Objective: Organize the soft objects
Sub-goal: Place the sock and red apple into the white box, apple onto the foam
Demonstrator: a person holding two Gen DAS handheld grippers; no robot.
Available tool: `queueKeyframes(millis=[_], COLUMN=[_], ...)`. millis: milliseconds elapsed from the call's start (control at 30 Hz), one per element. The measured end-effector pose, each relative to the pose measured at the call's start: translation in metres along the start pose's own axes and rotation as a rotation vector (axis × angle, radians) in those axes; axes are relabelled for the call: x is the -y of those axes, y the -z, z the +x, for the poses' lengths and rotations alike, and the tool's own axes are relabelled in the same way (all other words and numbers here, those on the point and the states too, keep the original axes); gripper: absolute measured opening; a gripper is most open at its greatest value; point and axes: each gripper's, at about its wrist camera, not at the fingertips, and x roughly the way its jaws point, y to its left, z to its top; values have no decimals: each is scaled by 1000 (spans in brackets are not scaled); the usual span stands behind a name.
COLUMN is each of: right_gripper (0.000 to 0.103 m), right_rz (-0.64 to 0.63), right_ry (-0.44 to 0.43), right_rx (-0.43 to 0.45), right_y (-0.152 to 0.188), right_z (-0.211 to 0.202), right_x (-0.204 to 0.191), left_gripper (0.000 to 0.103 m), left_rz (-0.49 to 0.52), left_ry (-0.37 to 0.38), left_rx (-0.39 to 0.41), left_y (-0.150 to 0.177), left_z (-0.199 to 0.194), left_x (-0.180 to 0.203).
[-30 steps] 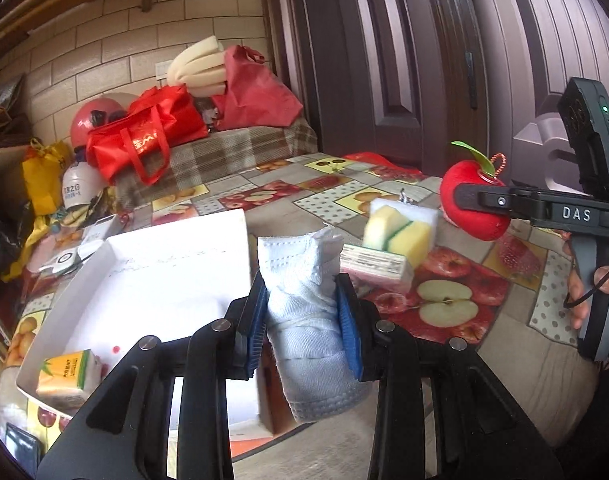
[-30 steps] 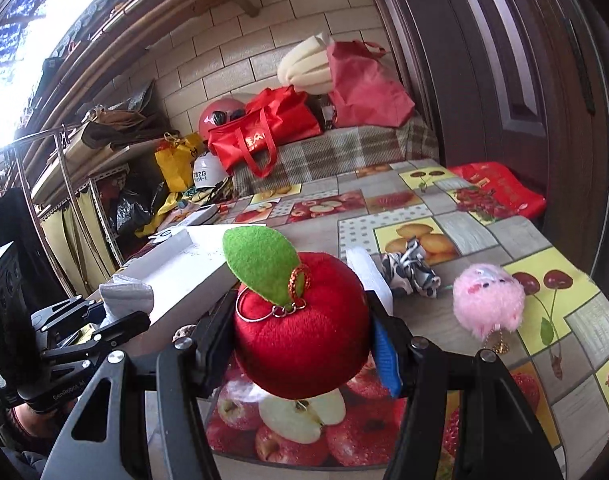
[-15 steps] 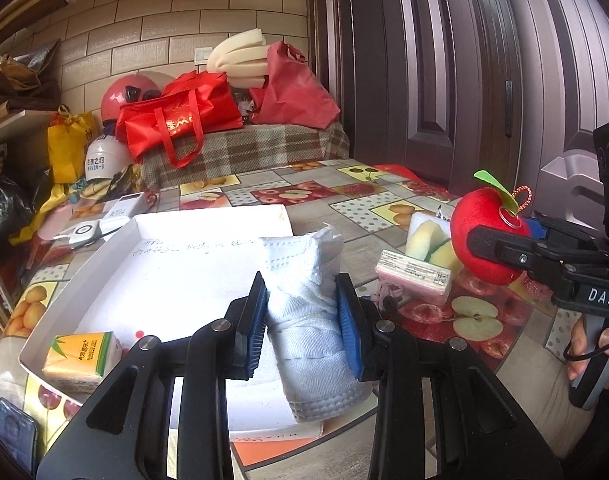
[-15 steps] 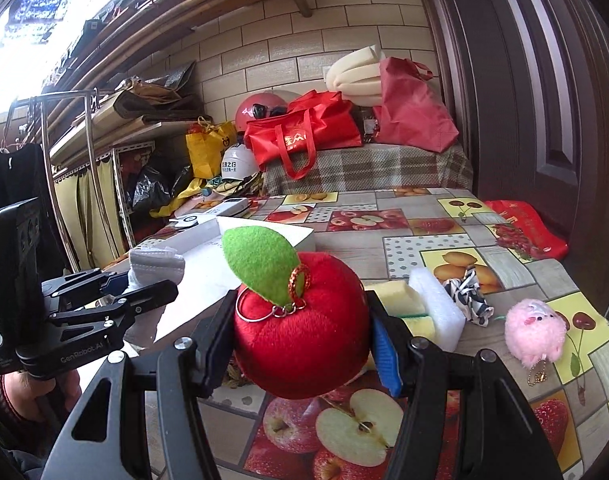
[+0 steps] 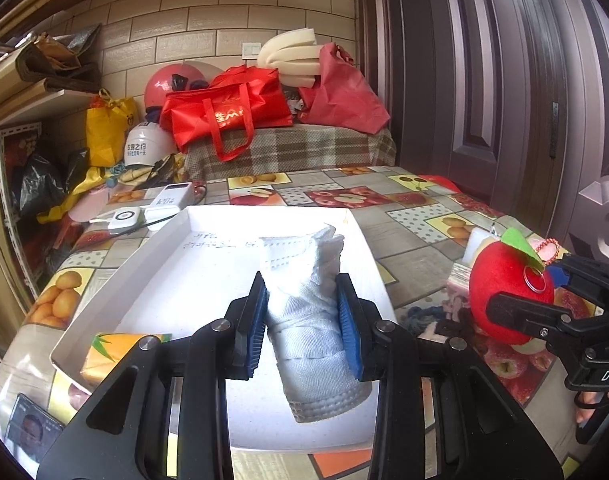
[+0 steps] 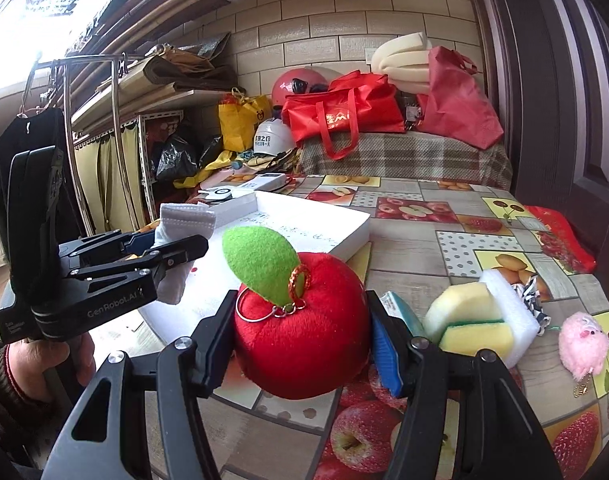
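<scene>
The white tray (image 5: 164,264) fills the centre of the left wrist view, on the fruit-patterned tablecloth (image 5: 416,220); its open floor lies directly beneath and ahead of the left gripper (image 5: 302,316). That gripper is closed firmly on a folded pale blue face mask (image 5: 308,300), whose long axis runs along the fingers, from lower centre of the frame up toward the tray's far wall. The mask hangs over the tray interior, not touching it so far as can be judged. A yellow juice carton (image 5: 116,350) lies in the tray's lower left corner, clear of the mask. The right gripper (image 6: 302,340) is clamped on the red plush apple (image 6: 304,328), green leaf up; in the left wrist view it sits at the right edge of the frame, beside the tray's right wall and outside it. Judgement: the left gripper is the nearer to a release; the right must travel toward frame left to clear the wall. Both grippers appear roughly level, pointing toward the far side of the table. Sponges (image 6: 476,324) and a pink plush toy (image 6: 582,344) remain on the cloth, lower right of the right wrist view.
</scene>
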Motion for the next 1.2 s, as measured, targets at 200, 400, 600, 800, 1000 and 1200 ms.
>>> queueKeyframes(millis=[200,400,600,800,1000,1200], right_gripper=[60,60,60,60,60,60], right_rz=[-7,-98,-134,-120,-101,-86], right_ry=[-18,-37,-60,-68,-54,-41], right_rx=[-24,-8,-13,-30,-37,-72], right_y=[-3,-6,-13,-20,-28,-37], right_z=[19,27,47,69,88,110], right_x=[-9,-36,-52,-59,-60,-60], left_gripper=[32,32,33,33,33,33], left_rz=[-93,-142,-114,-145,-164,-157], left_ry=[-65,-84,-114,-141,-156,-174], left_rx=[-7,-15,-20,-30,-38,-53], left_y=[-1,-2,-6,-9,-13,-14], left_z=[7,12,22,33,40,47], left_x=[-41,-58,-61,-76,-86,-88])
